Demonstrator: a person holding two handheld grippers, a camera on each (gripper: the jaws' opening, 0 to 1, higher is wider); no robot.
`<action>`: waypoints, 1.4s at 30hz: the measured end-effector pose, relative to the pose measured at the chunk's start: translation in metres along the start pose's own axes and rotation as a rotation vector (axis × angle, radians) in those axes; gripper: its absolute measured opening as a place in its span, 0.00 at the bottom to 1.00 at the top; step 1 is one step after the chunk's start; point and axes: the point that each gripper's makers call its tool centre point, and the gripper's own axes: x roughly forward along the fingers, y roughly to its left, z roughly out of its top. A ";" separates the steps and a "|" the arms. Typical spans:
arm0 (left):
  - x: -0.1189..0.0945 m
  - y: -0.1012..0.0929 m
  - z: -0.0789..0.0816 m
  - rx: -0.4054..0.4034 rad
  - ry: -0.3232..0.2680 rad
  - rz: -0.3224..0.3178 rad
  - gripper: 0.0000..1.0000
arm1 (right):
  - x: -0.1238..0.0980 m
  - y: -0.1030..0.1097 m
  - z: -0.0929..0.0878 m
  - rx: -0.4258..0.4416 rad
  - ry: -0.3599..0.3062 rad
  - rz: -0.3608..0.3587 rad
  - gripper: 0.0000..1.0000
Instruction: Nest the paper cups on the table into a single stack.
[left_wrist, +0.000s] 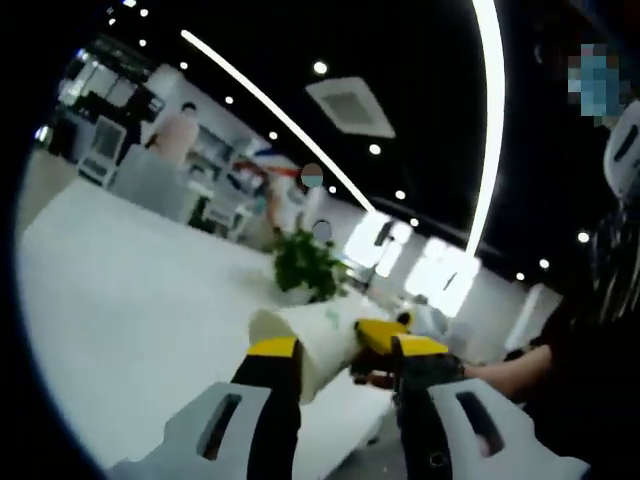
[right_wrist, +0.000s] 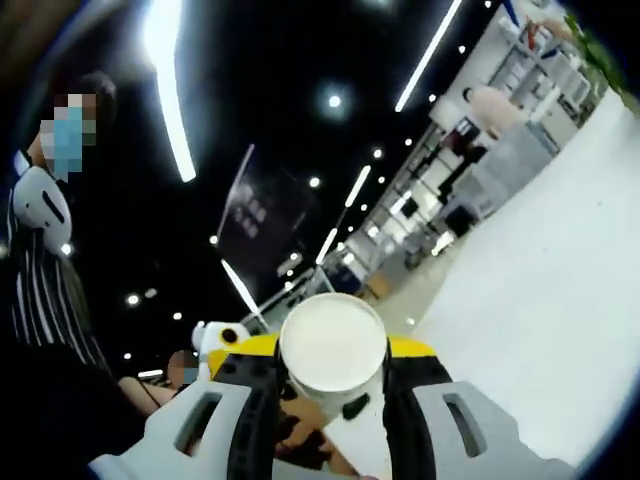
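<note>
In the left gripper view a white paper cup (left_wrist: 315, 350) lies on its side, lifted above the white table (left_wrist: 130, 300). My left gripper (left_wrist: 346, 347) has its yellow-tipped jaws closed in around it, and the cup presses against the left jaw. The right gripper's yellow tip (left_wrist: 378, 335) comes in from the right at the cup's other end and hides that side. In the right gripper view my right gripper (right_wrist: 330, 346) is shut on a white paper cup (right_wrist: 333, 340), whose round end faces the camera. Both views tilt up toward the ceiling.
A potted green plant (left_wrist: 308, 262) stands at the far end of the table. The person's hand (left_wrist: 490, 372) and dark striped clothes (right_wrist: 40, 270) are close by. The white tabletop (right_wrist: 540, 300) stretches along the right side of the right gripper view, with office furniture beyond.
</note>
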 end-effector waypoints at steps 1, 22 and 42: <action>-0.001 0.001 0.001 0.000 -0.002 -0.001 0.27 | 0.000 0.001 0.000 0.017 -0.005 0.011 0.35; -0.009 -0.017 0.013 -0.057 0.027 -0.126 0.00 | 0.001 0.016 -0.003 0.030 -0.011 0.105 0.38; 0.005 -0.001 -0.004 0.204 0.379 -0.081 0.00 | -0.039 -0.008 -0.008 -0.618 0.288 -0.104 0.77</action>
